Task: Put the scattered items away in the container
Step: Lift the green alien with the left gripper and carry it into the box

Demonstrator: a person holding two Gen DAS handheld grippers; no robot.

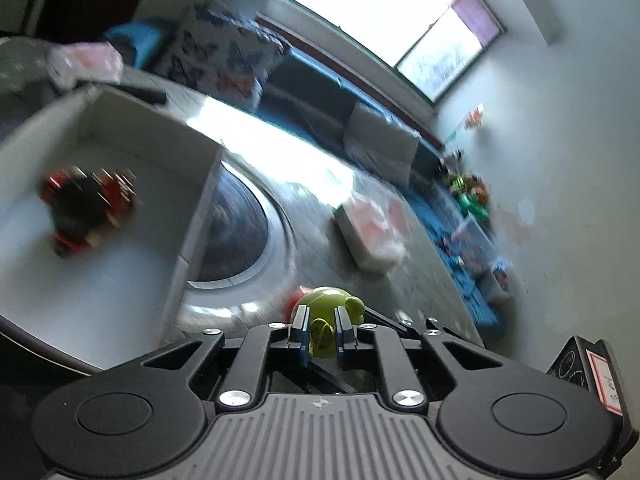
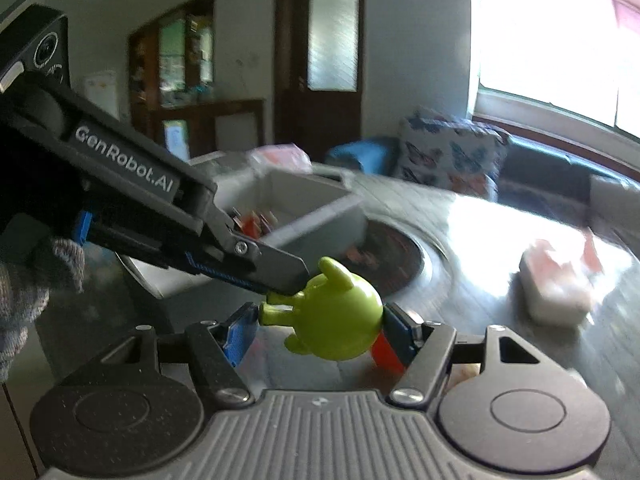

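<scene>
The green toy figure (image 2: 340,314) sits between both grippers at once. The left gripper (image 1: 322,330) is clamped down tight on one thin limb of the figure, its jaws nearly together. In the right wrist view the same gripper (image 2: 282,286) comes in from the left and pinches the limb where it sticks out of the round body. The right gripper (image 2: 320,326) stands about half open, with the round body wedged between its blue pads (image 2: 240,334); whether both pads press on it I cannot tell for sure, though the body fills the gap from pad to pad.

The figure lies sideways, its limbs pointing toward the left gripper and its round body toward the right pad. Something red (image 2: 386,354) shows just under the figure by the right pad; what it is I cannot tell.

The white container (image 1: 120,168) stands to the left of the figure in the left wrist view and beyond it in the right wrist view, open side up, with a red and black toy (image 1: 86,210) already inside. The left gripper is the nearer of the two to it, so the carry looks like its job, once the right gripper lets go.

Nothing stands between the figure and the container except the container's near wall (image 1: 196,224), which the figure must clear. A white and pink packet (image 1: 372,232) lies on the table on the far side of the figure from the container, out of the way.
</scene>
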